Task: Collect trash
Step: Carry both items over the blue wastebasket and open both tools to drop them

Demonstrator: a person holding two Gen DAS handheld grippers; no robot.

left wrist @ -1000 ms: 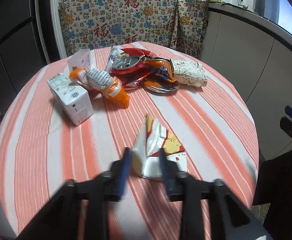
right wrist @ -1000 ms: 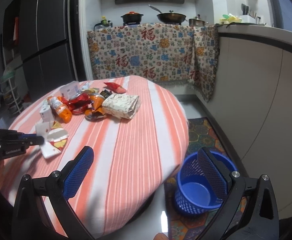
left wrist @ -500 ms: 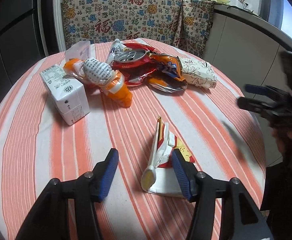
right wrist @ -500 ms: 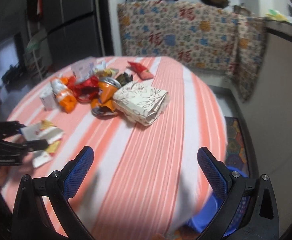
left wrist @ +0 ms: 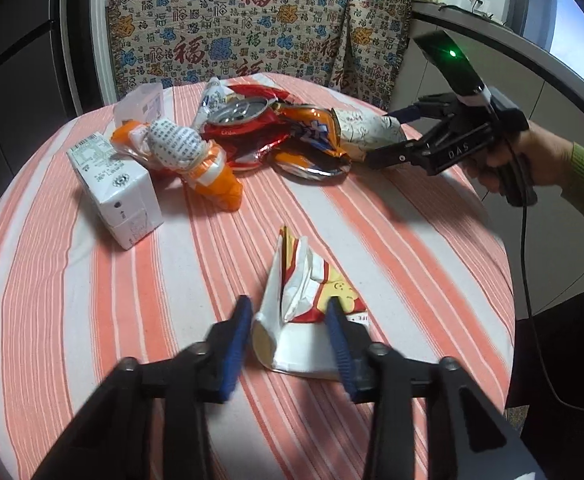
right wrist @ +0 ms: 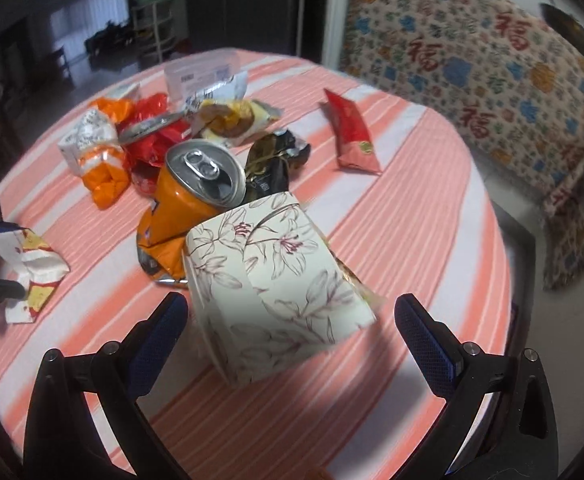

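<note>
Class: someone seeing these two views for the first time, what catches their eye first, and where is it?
The floral paper box fills the right wrist view, lying between the open right gripper. Behind it leans a crushed orange can. In the left wrist view, the left gripper has just been closing around a crumpled wrapper.

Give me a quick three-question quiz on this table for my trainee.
1. True or false: the right gripper is shut on the floral box.
2. What leans against that box? A, the orange can; B, a bottle; C, a plate.
3. Which piece lies alone, apart from the pile, towards the patterned cloth?

Key: 1 false, its jaws stand open on either side of the box; 2 A; 3 the red sachet.
</note>
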